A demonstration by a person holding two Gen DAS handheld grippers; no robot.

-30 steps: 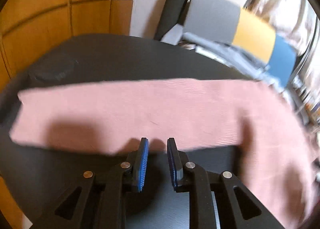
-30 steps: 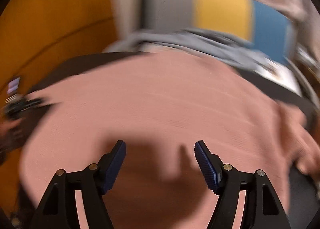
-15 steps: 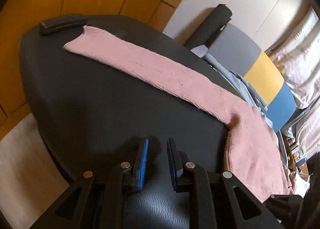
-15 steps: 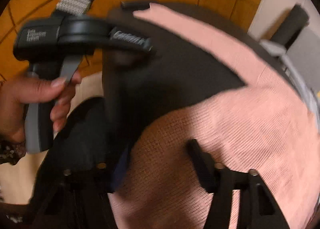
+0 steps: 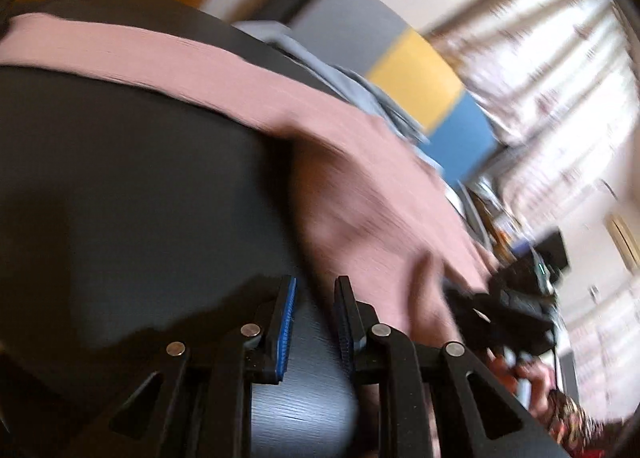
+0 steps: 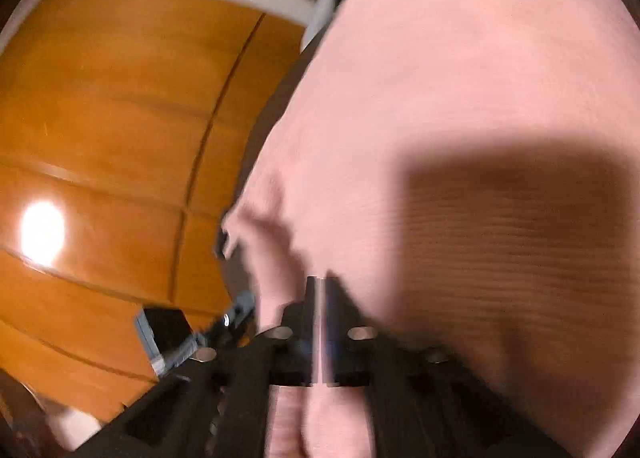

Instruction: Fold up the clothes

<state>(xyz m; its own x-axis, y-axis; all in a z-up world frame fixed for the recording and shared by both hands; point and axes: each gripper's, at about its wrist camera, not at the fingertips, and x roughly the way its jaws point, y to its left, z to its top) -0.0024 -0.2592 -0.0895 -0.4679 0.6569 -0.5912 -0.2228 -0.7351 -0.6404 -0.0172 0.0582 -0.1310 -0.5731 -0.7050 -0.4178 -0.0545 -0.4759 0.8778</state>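
Observation:
A pink knit sweater lies on a dark round table, one sleeve stretched to the far left. My left gripper hovers low over the table just left of the sweater's body, its blue-padded fingers a narrow gap apart and empty. In the right wrist view the sweater fills most of the frame. My right gripper is shut on the sweater's edge, with pink fabric pinched between the fingers. Both views are motion-blurred.
A grey, yellow and blue chair back with grey-blue clothes draped on it stands behind the table. Orange wood panelling is at the left. The hand on the right gripper shows at right.
The right gripper has closed from wide open onto the sweater's edge. The left gripper has swung right toward the sweater's body, keeping the same narrow gap.

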